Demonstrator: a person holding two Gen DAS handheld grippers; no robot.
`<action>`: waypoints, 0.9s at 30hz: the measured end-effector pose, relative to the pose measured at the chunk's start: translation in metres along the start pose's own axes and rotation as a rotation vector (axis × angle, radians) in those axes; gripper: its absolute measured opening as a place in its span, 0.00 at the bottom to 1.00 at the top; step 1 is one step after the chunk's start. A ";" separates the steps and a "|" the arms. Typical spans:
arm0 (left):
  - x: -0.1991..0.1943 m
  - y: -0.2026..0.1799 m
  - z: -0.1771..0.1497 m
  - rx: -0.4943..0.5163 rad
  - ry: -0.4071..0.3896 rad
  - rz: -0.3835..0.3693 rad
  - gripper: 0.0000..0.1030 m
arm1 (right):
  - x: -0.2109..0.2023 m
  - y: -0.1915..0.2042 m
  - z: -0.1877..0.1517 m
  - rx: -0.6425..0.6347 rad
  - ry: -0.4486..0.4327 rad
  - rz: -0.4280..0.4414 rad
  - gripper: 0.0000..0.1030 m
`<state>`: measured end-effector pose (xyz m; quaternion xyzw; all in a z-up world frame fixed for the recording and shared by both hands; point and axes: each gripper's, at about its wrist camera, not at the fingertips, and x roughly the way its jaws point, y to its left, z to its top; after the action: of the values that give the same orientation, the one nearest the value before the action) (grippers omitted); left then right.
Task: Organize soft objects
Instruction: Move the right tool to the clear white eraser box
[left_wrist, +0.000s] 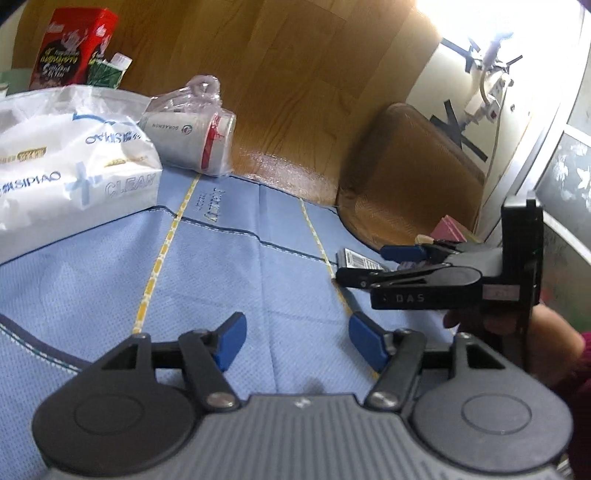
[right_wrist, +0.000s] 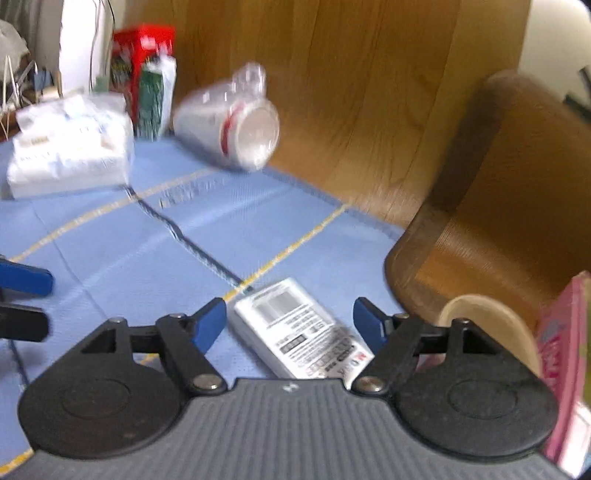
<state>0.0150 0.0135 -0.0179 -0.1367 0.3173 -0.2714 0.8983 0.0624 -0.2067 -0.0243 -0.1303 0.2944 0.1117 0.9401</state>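
Left gripper (left_wrist: 297, 341): its jaws stood partly apart with nothing between the blue pads, only bare cloth below them.
Right gripper (right_wrist: 290, 319): its jaws stood wide and empty, one on either side of the small white printed packet (right_wrist: 295, 328), with no pad touching it.
Task's thing: the light blue woven cloth with yellow stripes and dark stitched seams (left_wrist: 221, 266) lay spread flat on the wooden counter (left_wrist: 295, 74), directly under both sets of jaws; it looked thin, limp and finely textured.
Step in hand: judged to be a reach towards the cloth's near edge, or towards the packet lying on it.
Doing it well: the packet should probably come off first; then each pair of jaws should pinch a single layer at an edge or corner, low and flat, so that the fabric does not bunch.
Beyond the left jaws: a crinkly white plastic pack of tissues (left_wrist: 66, 155), soft and squashy.
Further ahead: a stack of white paper cups in a clear knotted bag (left_wrist: 195, 136), lying on its side, light and likely to roll.
Right of the right jaws: a curved wooden chair back (right_wrist: 498, 206), glossy and hard.
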 end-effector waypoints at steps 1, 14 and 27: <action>0.000 0.002 0.001 -0.013 0.000 -0.006 0.64 | 0.001 -0.002 0.001 0.010 0.000 0.011 0.80; -0.002 0.010 0.001 -0.063 0.000 -0.021 0.69 | 0.010 0.007 0.011 -0.113 0.001 0.004 0.60; -0.003 0.012 0.001 -0.089 -0.003 -0.035 0.72 | 0.022 -0.014 0.020 0.107 0.113 0.203 0.19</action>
<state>0.0187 0.0251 -0.0210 -0.1825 0.3254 -0.2726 0.8869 0.0945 -0.2105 -0.0182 -0.0554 0.3639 0.1832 0.9116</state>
